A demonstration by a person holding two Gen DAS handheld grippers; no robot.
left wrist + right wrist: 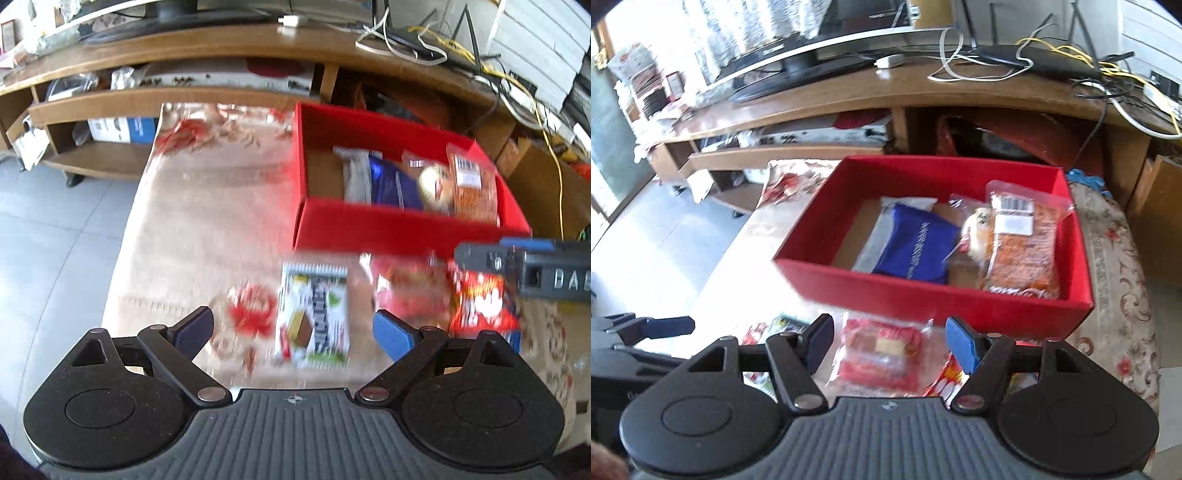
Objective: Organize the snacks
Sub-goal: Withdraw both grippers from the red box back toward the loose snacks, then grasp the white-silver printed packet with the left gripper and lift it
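Between the two blue pads at the bottom of the left wrist view, a white-and-green snack packet (314, 314) lies flat on the floral cloth (207, 206) of the counter, nearer the right pad than the left and touching neither. The left gripper (293, 328) has its jaws spread wide and holds nothing. Right of that packet lie a clear wrapper with red contents (410, 295) and a red snack bag (480, 302), both blurred. The right gripper pokes in from the right edge of the frame, just above the red bag.

Across the upper middle of the same view sits the red box (388, 225), open at the top, with several packets inside: a blue pouch (395, 181), a grey-white packet (356, 177), a round pale snack (436, 184) and an orange-brown bag with a barcode label (472, 184).

Lower centre of the right wrist view, the right gripper (888, 345) hangs over the clear red-filled wrapper (882, 354), which lies on the counter between the pads in the picture; no pad presses on it. These jaws stand about half open and empty. The red snack bag (945, 380) shows beneath the right pad. The red box (923, 295) fills the middle of this frame, just beyond the wrapper. The left gripper's finger (668, 326) enters at the left edge.
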